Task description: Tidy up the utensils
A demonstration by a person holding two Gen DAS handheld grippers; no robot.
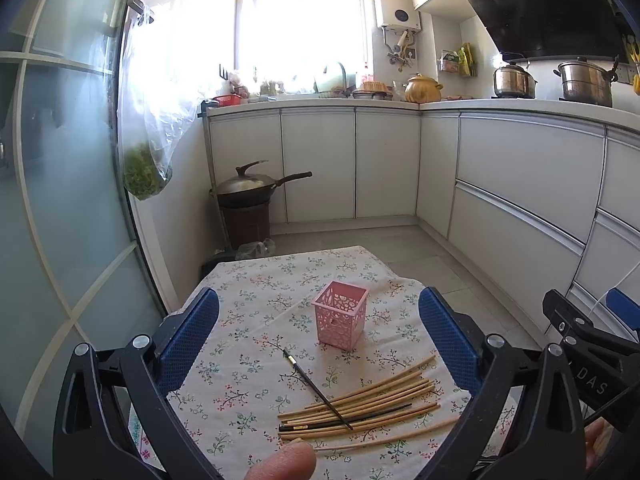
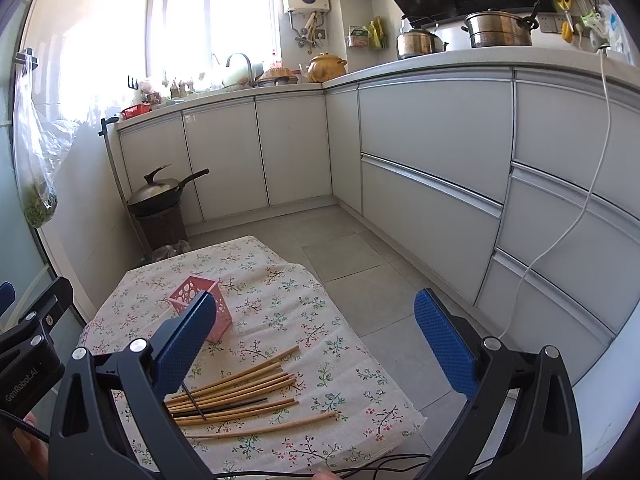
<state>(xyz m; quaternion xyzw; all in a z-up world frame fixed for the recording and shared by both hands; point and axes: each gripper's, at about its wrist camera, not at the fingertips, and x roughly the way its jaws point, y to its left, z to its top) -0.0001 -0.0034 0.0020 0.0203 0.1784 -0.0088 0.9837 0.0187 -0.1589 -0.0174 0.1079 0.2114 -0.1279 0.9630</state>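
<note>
A loose pile of pale bamboo chopsticks (image 1: 360,404) lies on the tabletop (image 1: 248,304), which is covered in a white cloth printed with small flowers, and two dark chopsticks (image 1: 320,390) lie in the pile, one crossing it at an angle and one lying along it. Beyond the pile, well apart from it, a pink perforated plastic square holder (image 1: 341,320) stands upright and looks empty. The left gripper (image 1: 318,342) hangs above the near edge of the tabletop with its blue textured fingers (image 1: 188,340) spread wide and nothing between them; the right gripper (image 2: 316,350) is likewise spread wide and empty, off toward the right side of the pile. The job appears not yet begun, so the step in hand is likely a first pick. To do it well, I would go for the lone bamboo stick (image 2: 264,428) lying nearest, slightly apart from the rest, since it can be pinched without dragging its neighbours. Closing across the stick near its middle should keep it from swinging, and tipping it upright before lowering it should help it enter the holder's mouth cleanly. The holder looks light and could tip if nudged.
</note>
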